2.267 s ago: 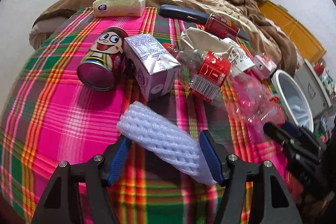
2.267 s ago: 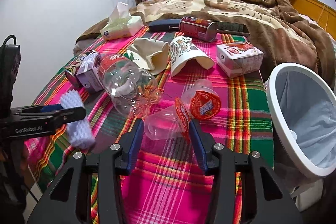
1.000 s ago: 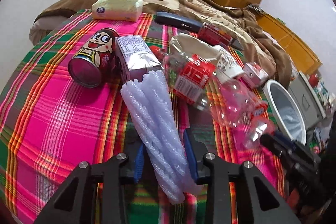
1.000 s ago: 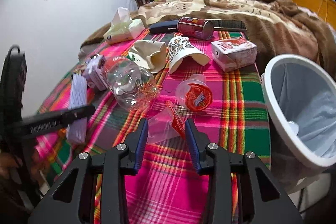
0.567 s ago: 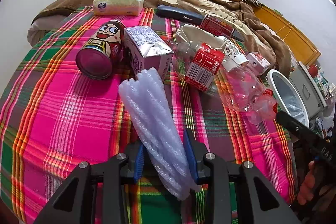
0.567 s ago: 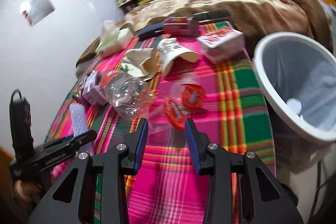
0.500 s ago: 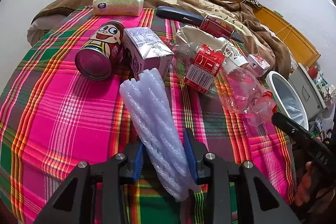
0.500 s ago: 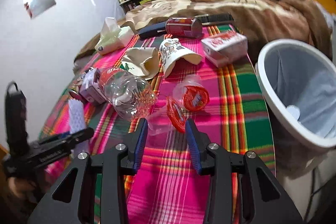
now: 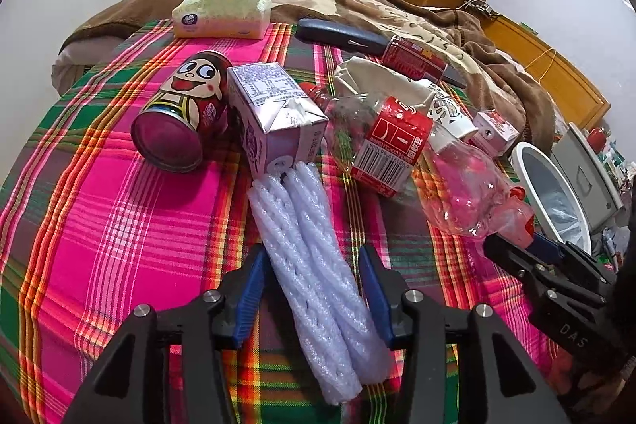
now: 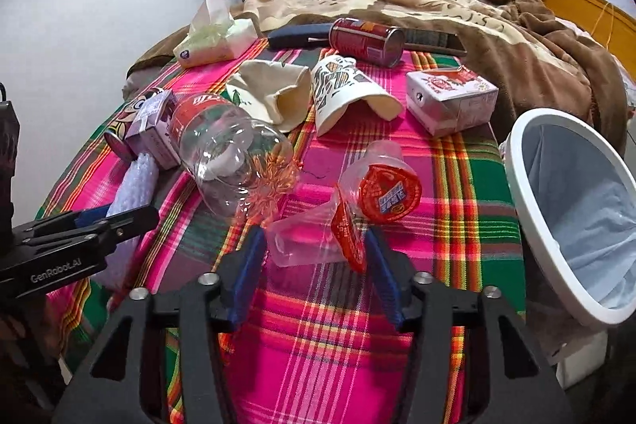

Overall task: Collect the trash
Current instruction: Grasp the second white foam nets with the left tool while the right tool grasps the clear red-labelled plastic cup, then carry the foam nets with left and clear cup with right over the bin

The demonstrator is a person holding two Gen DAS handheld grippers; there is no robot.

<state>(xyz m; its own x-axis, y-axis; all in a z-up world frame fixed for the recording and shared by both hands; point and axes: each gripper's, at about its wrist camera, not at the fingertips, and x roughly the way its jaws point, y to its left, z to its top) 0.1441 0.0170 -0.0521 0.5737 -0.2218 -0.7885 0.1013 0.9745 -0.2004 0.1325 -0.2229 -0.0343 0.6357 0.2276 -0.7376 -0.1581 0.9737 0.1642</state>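
The white foam net sleeve (image 9: 314,265) lies lengthwise between the blue pads of the left claw (image 9: 314,299), its far end touching the purple drink carton (image 9: 274,116). The left claw's jaws are opening; the sleeve fills the gap, and whether the pads press on it cannot be told. The clear plastic cup (image 10: 314,233) with a torn red foil lid lies on its side on the plaid blanket (image 10: 357,344) between the pads of the right claw (image 10: 316,267), whose jaws are closing; the right pad is at the lid's edge, the left pad just beside the cup's base. A second lidded cup (image 10: 383,191) lies just beyond it. Near it lie a crushed clear bottle (image 10: 230,161), a patterned paper cup (image 10: 346,94), a cream paper bag (image 10: 274,94), a small white-and-red carton (image 10: 451,98), a red can (image 10: 365,36) and a tissue pack (image 10: 214,40). A cartoon-face can (image 9: 183,110) lies beside the purple carton. The white bin (image 10: 520,185) with a pale liner stands at the bed's right edge.
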